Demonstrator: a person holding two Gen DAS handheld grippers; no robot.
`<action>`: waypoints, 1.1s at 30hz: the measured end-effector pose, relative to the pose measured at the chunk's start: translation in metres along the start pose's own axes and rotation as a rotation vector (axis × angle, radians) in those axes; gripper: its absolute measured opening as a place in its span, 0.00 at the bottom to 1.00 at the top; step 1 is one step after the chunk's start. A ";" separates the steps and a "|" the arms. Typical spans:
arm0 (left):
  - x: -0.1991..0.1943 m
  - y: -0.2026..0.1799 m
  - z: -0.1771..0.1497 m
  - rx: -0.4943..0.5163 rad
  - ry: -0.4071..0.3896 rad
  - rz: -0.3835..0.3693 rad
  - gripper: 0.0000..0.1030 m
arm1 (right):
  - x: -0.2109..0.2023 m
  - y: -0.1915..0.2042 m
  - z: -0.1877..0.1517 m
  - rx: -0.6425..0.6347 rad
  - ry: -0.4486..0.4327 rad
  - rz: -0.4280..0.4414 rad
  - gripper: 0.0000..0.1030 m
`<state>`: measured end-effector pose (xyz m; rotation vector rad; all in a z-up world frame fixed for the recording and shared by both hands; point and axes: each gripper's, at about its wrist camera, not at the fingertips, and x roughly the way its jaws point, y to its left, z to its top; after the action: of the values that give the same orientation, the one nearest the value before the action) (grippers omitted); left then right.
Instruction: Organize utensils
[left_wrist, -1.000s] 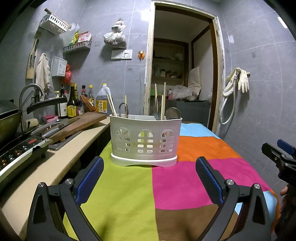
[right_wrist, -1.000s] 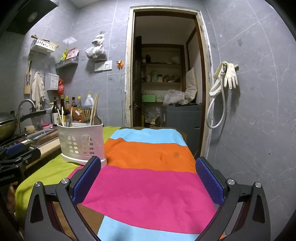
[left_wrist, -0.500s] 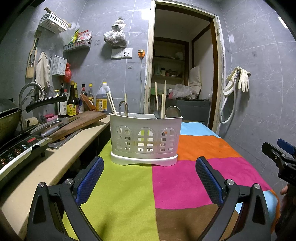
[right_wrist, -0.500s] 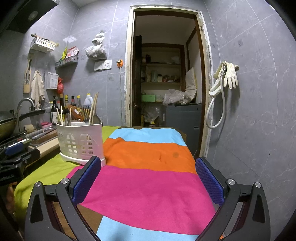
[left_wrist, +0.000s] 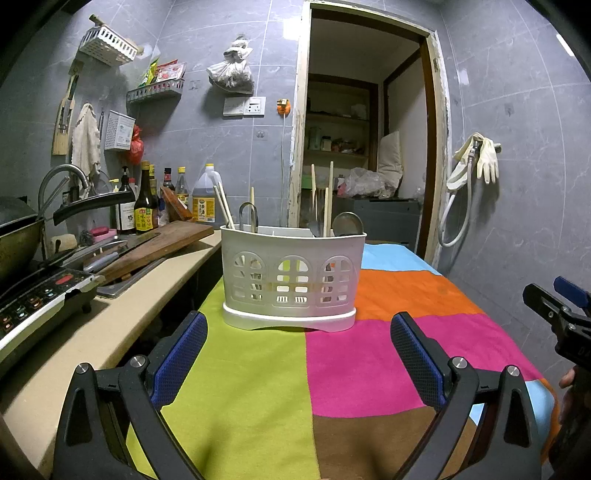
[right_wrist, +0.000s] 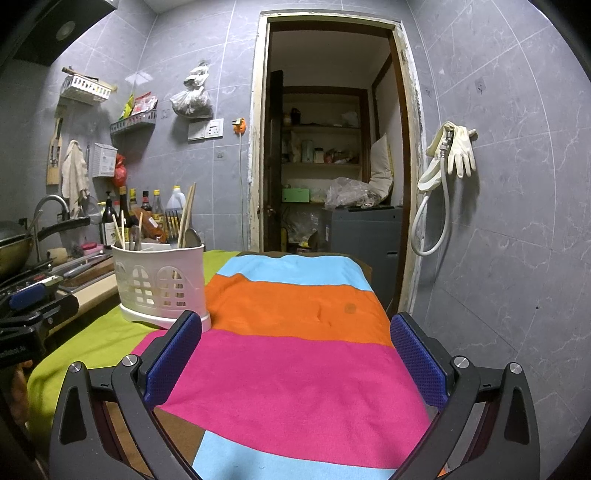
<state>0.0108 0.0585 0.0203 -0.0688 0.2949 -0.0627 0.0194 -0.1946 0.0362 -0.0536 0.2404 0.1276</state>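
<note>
A white caddy (left_wrist: 293, 278) holding chopsticks (left_wrist: 328, 199) and spoons (left_wrist: 347, 223) stands on the striped cloth (left_wrist: 369, 354); left gripper (left_wrist: 299, 354) faces it, right gripper (right_wrist: 295, 354) beside it, jaws wide, empty.

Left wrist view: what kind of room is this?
Likely a small home kitchen: a wok by a faucet, sauce bottles along the tiled wall, and a utensil holder on the table.

Utensil caddy (left_wrist: 291, 280) ahead; cloth (right_wrist: 295, 365) bare.

One white utensil caddy (left_wrist: 291, 280), two spoons (left_wrist: 347, 223), one fork (right_wrist: 172, 225), several chopsticks (left_wrist: 330, 195).
</note>
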 end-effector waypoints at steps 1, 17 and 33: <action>0.000 0.001 0.000 -0.002 0.000 -0.001 0.95 | 0.000 0.000 0.000 0.000 0.000 0.000 1.00; 0.001 0.003 -0.002 -0.007 0.002 0.003 0.95 | 0.000 0.000 0.000 0.000 0.000 0.000 1.00; 0.001 0.002 -0.002 -0.005 0.006 0.004 0.95 | 0.001 0.001 0.001 0.002 0.004 -0.001 1.00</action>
<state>0.0112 0.0606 0.0182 -0.0735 0.3015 -0.0583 0.0211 -0.1938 0.0371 -0.0521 0.2444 0.1265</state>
